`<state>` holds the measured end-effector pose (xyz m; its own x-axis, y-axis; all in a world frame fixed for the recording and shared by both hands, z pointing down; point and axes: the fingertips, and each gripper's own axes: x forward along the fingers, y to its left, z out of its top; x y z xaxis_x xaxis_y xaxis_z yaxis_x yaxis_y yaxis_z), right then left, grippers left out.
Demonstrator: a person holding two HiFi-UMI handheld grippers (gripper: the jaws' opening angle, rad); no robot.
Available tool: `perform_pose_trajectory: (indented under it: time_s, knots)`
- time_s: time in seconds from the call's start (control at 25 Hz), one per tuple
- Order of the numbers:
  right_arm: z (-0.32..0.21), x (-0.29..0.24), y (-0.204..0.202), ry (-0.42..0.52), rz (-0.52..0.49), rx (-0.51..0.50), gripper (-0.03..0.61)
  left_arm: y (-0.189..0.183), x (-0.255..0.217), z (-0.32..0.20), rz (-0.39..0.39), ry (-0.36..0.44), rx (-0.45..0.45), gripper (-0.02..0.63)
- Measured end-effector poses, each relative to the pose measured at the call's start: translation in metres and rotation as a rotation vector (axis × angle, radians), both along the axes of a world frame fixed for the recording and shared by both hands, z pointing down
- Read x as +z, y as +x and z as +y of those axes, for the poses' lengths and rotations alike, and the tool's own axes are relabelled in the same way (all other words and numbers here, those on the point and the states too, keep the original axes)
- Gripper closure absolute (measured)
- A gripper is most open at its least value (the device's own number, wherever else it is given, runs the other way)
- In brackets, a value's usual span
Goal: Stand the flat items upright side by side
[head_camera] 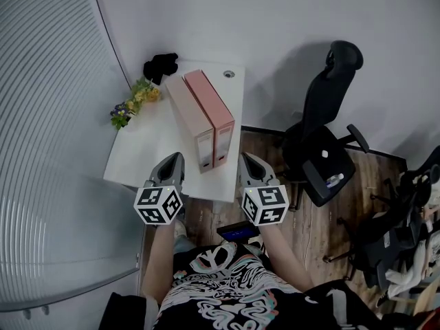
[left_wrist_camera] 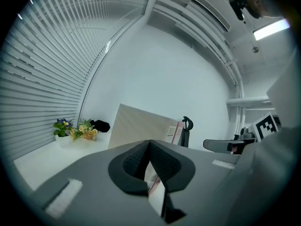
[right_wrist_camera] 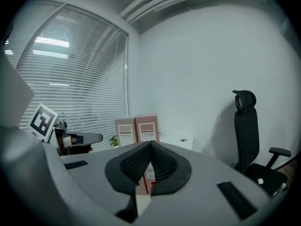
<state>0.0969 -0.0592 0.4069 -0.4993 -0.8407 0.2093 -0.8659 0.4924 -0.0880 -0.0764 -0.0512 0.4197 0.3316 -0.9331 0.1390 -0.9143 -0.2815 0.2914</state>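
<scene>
Your left tool (head_camera: 176, 159) and right tool (head_camera: 246, 158) are held at the near edge of the white counter (head_camera: 141, 153), one on each side of the file box spines. Each tool has its jaws fully together, with nothing gripped. The beige file box (head_camera: 187, 115) and the pink file box (head_camera: 213, 112) stand upright on the counter, side by side and touching, spines facing you. A flower arrangement (head_camera: 134, 102) and a black object (head_camera: 160, 66) occupy the far left corner. A black office chair (head_camera: 323, 153) stands to the right of the counter.

"FILE BOX" on spines of beige box (right_wrist_camera: 125, 131) and pink box (right_wrist_camera: 146, 127)
</scene>
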Motion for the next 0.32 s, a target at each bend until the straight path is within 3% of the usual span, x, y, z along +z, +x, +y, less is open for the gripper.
perform_pose_trajectory:
  time_s: [0.32]
  knots:
    - [-0.0029, 0.0019, 0.0051, -0.005, -0.001, 0.006, 0.577, -0.0001, 0.0036, -0.0004, -0.017, -0.010, -0.003, 0.615]
